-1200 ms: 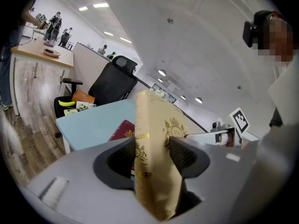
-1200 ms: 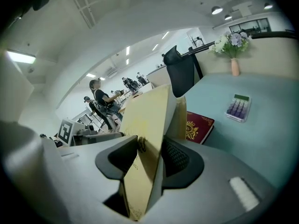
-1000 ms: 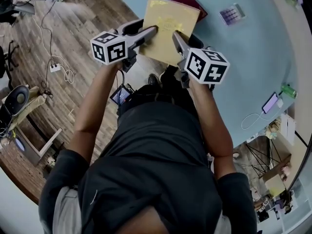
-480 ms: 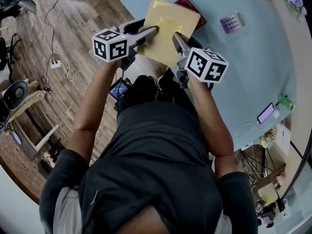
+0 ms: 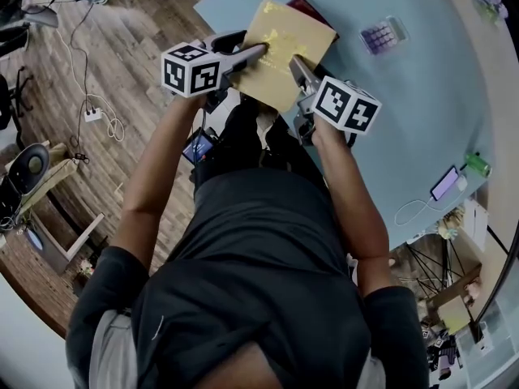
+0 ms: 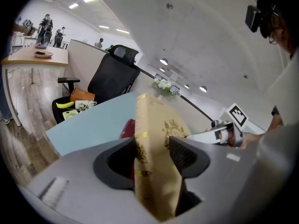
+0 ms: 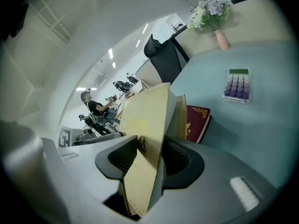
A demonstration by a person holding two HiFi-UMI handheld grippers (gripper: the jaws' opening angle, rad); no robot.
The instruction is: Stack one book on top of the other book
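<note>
My left gripper (image 5: 255, 53) and right gripper (image 5: 298, 65) each clamp the tan book (image 5: 285, 43), partly over the red book (image 5: 310, 9); I'd level it, square the edges, lower gently.

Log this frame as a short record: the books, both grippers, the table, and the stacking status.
tan book: held by both grippers, overlaps the red book in the head view
red book: flat on the table, mostly covered
left gripper: shut on tan book
right gripper: shut on tan book
table: light blue, calculator beyond the books
stack: tan book not yet let go
</note>
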